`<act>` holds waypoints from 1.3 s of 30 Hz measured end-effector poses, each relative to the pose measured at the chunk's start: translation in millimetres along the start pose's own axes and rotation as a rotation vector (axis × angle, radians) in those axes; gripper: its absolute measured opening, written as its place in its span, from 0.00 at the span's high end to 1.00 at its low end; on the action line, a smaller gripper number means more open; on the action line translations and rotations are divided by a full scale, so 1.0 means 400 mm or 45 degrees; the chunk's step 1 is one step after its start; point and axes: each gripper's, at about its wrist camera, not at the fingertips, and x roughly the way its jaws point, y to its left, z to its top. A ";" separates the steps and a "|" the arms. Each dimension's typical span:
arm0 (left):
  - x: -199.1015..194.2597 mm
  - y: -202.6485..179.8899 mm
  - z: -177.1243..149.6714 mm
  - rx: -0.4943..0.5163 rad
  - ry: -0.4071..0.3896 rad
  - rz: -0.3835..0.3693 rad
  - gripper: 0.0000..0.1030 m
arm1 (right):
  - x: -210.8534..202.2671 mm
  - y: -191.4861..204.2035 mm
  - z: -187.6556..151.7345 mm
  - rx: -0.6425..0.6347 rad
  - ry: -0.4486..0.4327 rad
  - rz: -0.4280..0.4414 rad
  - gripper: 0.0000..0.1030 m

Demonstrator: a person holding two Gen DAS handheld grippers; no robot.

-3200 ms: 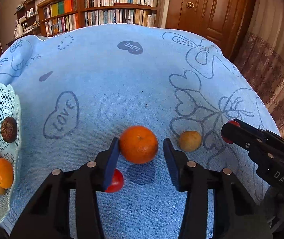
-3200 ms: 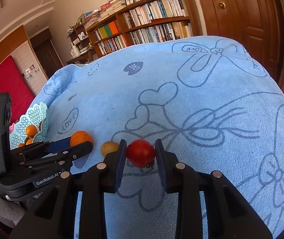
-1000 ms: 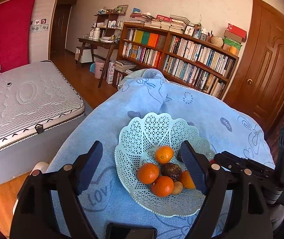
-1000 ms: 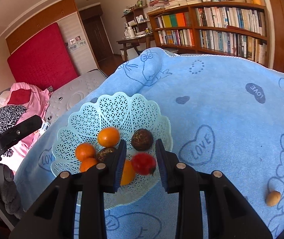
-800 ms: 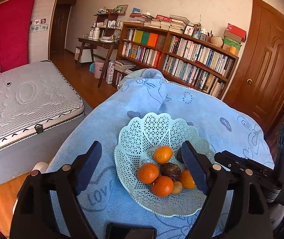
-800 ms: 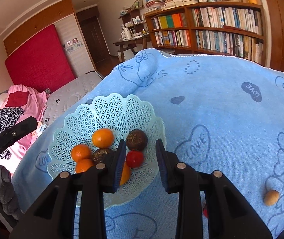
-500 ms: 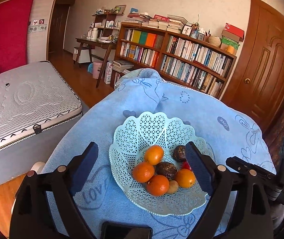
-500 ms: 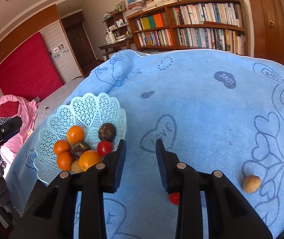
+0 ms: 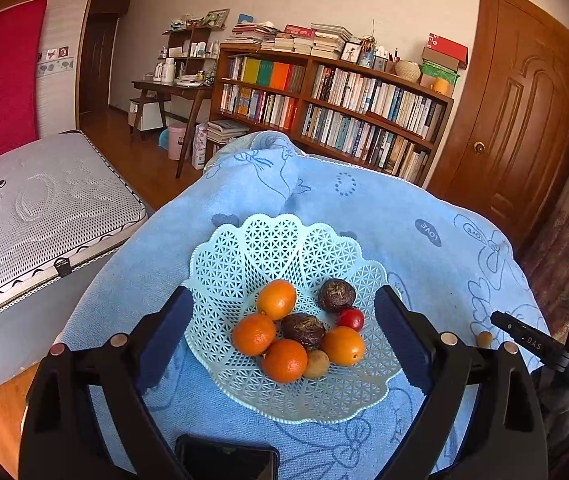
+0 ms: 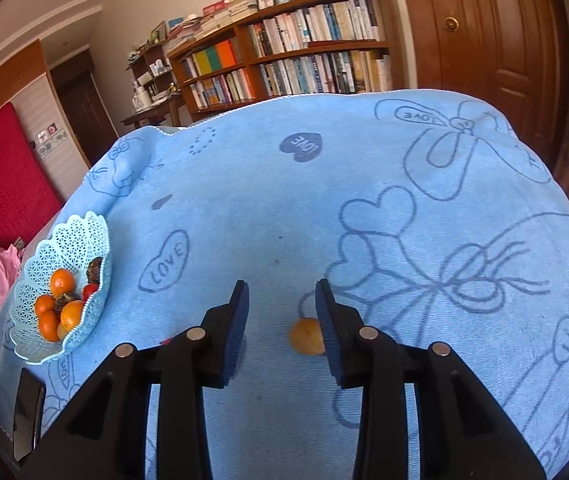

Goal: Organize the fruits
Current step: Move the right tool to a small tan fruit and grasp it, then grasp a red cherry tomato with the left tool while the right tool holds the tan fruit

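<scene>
While right gripper gapes, small yellow fruit beside its right pad

Black grippers, blue-padded jaws, silver screws.

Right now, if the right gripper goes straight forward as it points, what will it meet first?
Probably the blue cloth. The right gripper is open and empty; the small yellowish fruit lies near its right finger, slightly off the line.
</scene>
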 end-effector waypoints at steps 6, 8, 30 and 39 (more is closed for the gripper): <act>0.004 -0.021 -0.011 0.027 0.010 -0.009 0.09 | 0.003 -0.040 -0.014 0.024 0.018 -0.023 0.58; 0.005 -0.027 -0.014 0.036 0.011 -0.009 0.09 | 0.010 -0.041 -0.017 0.018 0.030 -0.018 0.58; 0.006 -0.112 -0.048 0.076 0.048 -0.037 0.09 | 0.082 0.004 -0.042 -0.124 0.158 -0.014 0.64; 0.023 -0.198 -0.069 0.144 0.088 -0.075 0.09 | 0.033 -0.009 -0.037 -0.149 0.089 -0.010 0.72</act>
